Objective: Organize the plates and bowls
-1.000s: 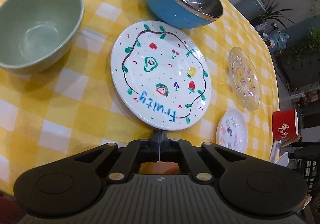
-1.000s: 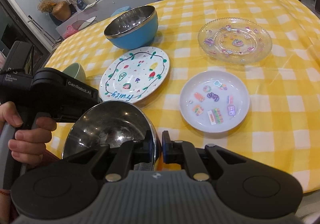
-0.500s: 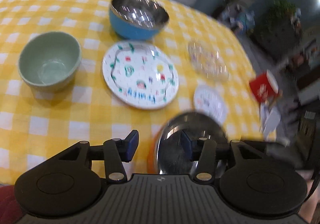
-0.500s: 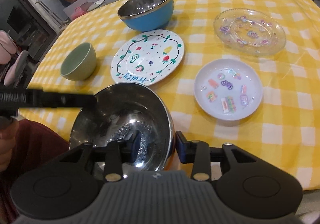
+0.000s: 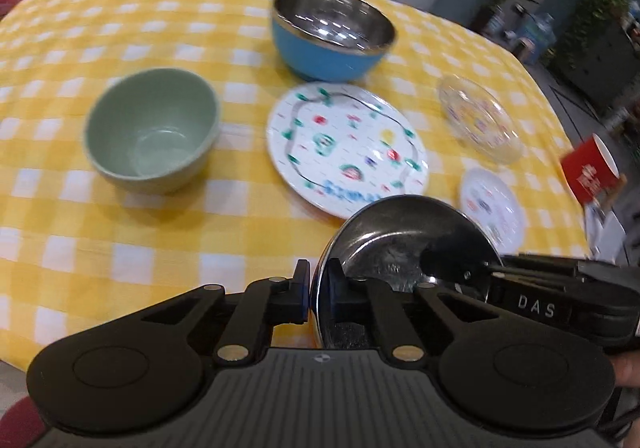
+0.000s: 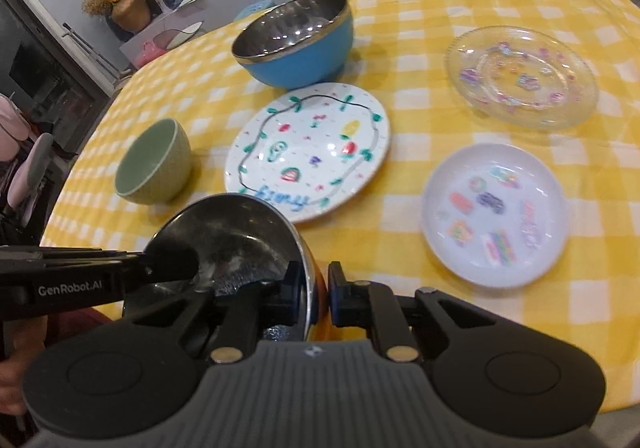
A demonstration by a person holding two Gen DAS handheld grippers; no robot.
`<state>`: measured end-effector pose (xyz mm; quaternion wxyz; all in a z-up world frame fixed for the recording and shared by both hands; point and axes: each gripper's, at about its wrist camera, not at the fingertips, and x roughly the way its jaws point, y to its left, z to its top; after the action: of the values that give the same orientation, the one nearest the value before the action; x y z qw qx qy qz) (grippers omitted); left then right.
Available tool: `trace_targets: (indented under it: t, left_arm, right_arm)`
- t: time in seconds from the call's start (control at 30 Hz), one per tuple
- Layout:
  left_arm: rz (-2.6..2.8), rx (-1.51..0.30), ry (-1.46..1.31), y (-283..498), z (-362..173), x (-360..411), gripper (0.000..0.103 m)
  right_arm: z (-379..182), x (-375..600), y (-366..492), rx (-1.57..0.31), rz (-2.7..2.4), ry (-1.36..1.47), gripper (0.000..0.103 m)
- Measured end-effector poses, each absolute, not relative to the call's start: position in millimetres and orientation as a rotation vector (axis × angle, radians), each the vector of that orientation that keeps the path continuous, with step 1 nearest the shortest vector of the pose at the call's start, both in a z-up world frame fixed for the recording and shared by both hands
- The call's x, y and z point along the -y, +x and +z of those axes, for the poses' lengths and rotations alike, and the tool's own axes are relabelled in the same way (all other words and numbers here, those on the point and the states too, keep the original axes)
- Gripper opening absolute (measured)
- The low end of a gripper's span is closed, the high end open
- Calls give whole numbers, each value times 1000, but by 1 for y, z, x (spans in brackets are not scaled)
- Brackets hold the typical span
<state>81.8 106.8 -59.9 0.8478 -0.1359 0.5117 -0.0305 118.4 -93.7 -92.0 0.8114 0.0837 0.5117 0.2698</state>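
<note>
- steel bowl [image 5: 404,244] held tilted over the near edge of the desk [image 5: 120,232], just in front of the fruit plate [image 5: 346,145]
- left gripper [image 5: 319,294]: its fingers have just been closing and now clamp the bowl's rim, one pad inside, one outside
- right gripper [image 6: 318,294]: fingers likewise have just been closing and pinch the opposite rim
- on the checked cloth: green bowl [image 5: 152,135] at left; blue bowl [image 5: 332,33] behind the fruit plate; glass plate [image 6: 522,77] and small white plate [image 6: 496,213] at right, apart
- red cup [image 5: 590,167] off the desk's right edge
</note>
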Motion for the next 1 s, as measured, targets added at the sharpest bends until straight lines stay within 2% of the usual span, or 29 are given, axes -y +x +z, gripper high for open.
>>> trace_targets:
  t: [0.13,0.33,0.43,0.47,0.57,0.6,0.63,0.7,0.8,0.87,1.0]
  left_arm:
    - [-57,-1074,-325,83,-60,-115,10]
    - [-56,-1041,-221,79,-57,-101,10]
    - [-52,-1020,-221,79,-54,-102,11]
    - [-54,-1008,-221,78,-52,-102,11]
    - [-57,-962,-209,75,-45,-101,12]
    - [-59,-949,-199,74,-42,-100,14]
    - [-58,-934,-189,72,-38,-99,20]
    - [-38,-910,-182,71,-30,-97,28]
    - [-20,-876,-200,71,-14,-100,34]
    - [-3,-835,-217,72,1,-102,46]
    - [27,-778,-238,82,28,-111,56]
  right_arm:
    - [-93,90,119,-1082,572,203,12]
    - [-94,92,119,-1079,577,206,12]
    - [-91,98,116,-1068,562,224,27]
    - [-90,101,115,-1064,561,240,40]
    - [-82,108,111,-1053,547,259,42]
    - [-78,110,108,-1036,547,254,47]
    - [-72,113,105,-1016,543,252,51]
    - [-61,117,100,-987,531,245,72]
    - [-41,125,95,-926,511,213,81]
    - [-26,132,97,-892,495,213,85]
    - [1,146,108,-842,489,263,90]
